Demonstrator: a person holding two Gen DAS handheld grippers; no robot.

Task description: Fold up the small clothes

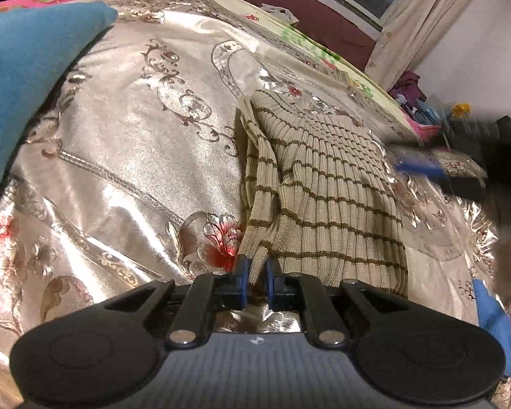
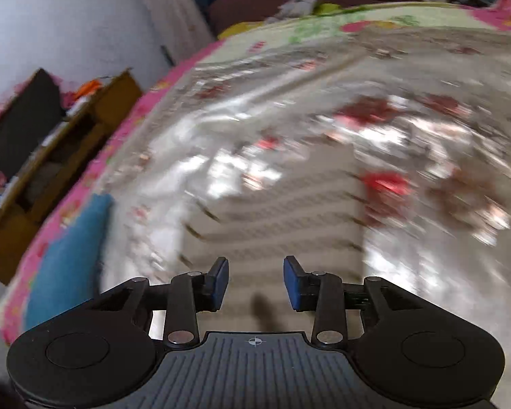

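Note:
A beige ribbed knit garment with thin brown stripes (image 1: pixel 327 197) lies on the shiny floral bedspread (image 1: pixel 126 156), partly folded, with one sleeve (image 1: pixel 260 184) running down its left side. My left gripper (image 1: pixel 255 272) is shut on the near end of that sleeve. In the blurred right wrist view the same striped garment (image 2: pixel 276 218) lies below and ahead of my right gripper (image 2: pixel 255 272), which is open, empty and above the cloth. The right gripper also shows as a dark blur at the right edge of the left wrist view (image 1: pixel 460 173).
A blue pillow (image 1: pixel 27 78) lies at the far left of the bed, also in the right wrist view (image 2: pixel 68 259). A brown wooden shelf unit (image 2: pixel 51 156) stands beside the bed's pink edge. A curtained window (image 1: pixel 408 24) and clutter (image 1: pixel 415 99) lie beyond the bed.

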